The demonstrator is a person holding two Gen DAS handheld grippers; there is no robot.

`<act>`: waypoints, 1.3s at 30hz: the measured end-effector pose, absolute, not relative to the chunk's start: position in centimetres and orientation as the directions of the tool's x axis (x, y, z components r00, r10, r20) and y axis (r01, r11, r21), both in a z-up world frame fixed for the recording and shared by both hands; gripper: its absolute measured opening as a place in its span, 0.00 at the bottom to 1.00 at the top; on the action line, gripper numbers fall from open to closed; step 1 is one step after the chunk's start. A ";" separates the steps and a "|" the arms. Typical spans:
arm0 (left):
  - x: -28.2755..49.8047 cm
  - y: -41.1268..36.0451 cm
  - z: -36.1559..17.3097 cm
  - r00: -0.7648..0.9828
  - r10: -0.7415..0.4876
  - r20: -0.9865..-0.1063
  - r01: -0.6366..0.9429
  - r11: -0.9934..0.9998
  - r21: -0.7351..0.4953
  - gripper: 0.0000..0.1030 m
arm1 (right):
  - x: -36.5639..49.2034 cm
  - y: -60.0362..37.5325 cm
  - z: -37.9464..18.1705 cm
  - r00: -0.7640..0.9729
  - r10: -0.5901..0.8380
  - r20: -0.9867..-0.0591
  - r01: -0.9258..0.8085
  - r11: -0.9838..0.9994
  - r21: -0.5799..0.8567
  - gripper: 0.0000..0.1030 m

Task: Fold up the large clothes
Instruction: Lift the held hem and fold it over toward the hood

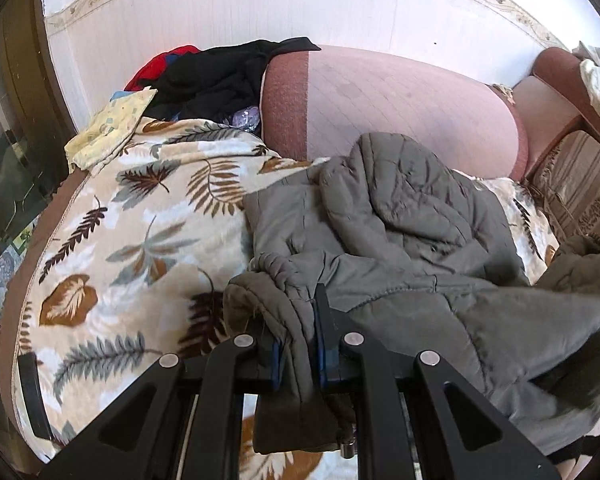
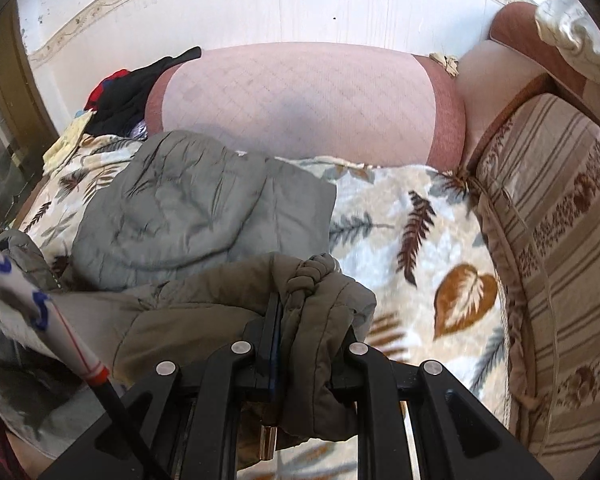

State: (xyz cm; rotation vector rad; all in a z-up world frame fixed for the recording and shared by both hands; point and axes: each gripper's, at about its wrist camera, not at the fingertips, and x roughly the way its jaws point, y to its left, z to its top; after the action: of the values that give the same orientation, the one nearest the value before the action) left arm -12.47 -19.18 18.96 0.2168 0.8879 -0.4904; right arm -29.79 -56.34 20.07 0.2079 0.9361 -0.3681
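Left wrist view shows the leaf-print blanket [image 1: 140,216] at the left, then the left gripper [image 1: 296,340] with fingers pinching a bunched fold of the grey quilted jacket [image 1: 412,220], which sprawls over the blanket before the pink sofa back [image 1: 400,100]. Right wrist view shows the right gripper [image 2: 300,320] pinching another fold, striped cushion [image 2: 560,240] rightmost.

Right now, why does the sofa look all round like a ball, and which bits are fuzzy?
Left wrist view: the fisheye lens bulges the sofa back; the grey jacket smears at the right edge. Right wrist view: same bulge, and the leaf blanket looks slightly blurred.
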 end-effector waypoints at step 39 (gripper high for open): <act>9.9 -28.7 9.0 0.499 -0.123 -0.858 0.398 0.912 0.101 0.13 | -7.5 -67.3 12.4 0.468 -0.241 -0.850 0.475 0.880 0.011 0.15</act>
State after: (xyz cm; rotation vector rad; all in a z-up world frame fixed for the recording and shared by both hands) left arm 9.93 -28.74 8.97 0.3040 1.0033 -0.3212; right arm -7.53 -67.28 12.44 0.2614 0.9925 -0.4450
